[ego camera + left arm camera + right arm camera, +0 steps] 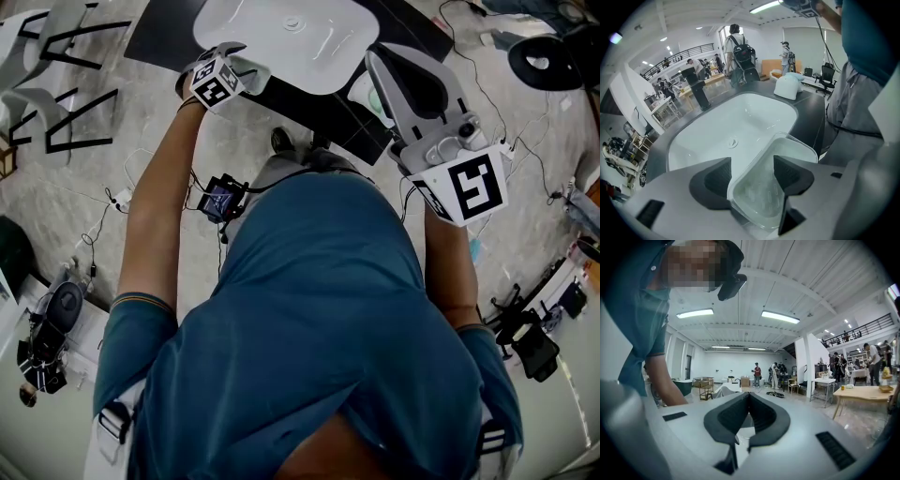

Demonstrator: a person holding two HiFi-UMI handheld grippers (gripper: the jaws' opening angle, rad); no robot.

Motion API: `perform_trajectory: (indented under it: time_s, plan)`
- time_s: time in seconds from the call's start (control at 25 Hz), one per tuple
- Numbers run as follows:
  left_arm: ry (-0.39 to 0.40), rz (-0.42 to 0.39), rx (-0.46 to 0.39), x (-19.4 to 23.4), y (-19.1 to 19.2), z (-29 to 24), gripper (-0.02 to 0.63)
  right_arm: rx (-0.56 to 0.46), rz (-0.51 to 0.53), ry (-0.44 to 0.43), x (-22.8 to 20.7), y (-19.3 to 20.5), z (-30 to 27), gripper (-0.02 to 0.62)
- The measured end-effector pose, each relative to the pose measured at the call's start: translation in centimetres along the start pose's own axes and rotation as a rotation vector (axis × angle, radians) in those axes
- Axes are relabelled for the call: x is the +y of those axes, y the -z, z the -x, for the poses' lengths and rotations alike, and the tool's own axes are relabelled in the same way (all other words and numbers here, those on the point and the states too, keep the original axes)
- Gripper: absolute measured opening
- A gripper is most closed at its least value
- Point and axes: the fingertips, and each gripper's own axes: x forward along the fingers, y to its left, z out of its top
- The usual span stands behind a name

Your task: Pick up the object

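Observation:
A clear plastic container (764, 187) sits between the jaws of my left gripper (752, 171), which is shut on it; both black pads (712, 180) press its sides. It hangs over the near rim of a white sink basin (722, 126). In the head view my left gripper (217, 80) is at the basin's (309, 42) left edge, and the container is barely visible there. My right gripper (394, 80) is raised at the right, away from the sink. In the right gripper view its jaws (749, 401) are shut, empty, and point out into the room.
The basin is set in a dark counter (811, 112) that carries a white rounded object (787, 86) and a black upright fixture (696, 89). Cables and black devices (220, 199) lie on the floor. White chairs (37, 66) stand at the left. Several people stand farther off.

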Motion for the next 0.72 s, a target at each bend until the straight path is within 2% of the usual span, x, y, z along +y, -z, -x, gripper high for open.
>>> perform_trajectory:
  time_s: [0.28,0.32,0.4,0.6,0.72]
  plan:
    - [0.012,-0.024,-0.001,-0.29,-0.07,-0.20,0.268,0.005,-0.004,0.004,-0.08,0.13,-0.21,0.014]
    - [0.009,-0.030,-0.001,-0.21,-0.05,-0.17,0.254,0.006,-0.004,0.005,-0.10,0.16,-0.23,0.014]
    - [0.004,-0.042,0.002,-0.05,0.00,-0.11,0.179,0.007,-0.005,0.007,-0.13,0.24,-0.30,0.014]
    - [0.002,-0.069,0.006,0.06,-0.13,-0.19,0.143,0.011,-0.007,0.011,-0.21,0.37,-0.26,0.014]
    - [-0.002,-0.094,0.016,-0.09,-0.13,-0.28,0.079,0.012,-0.007,0.013,-0.15,0.41,-0.14,0.014]
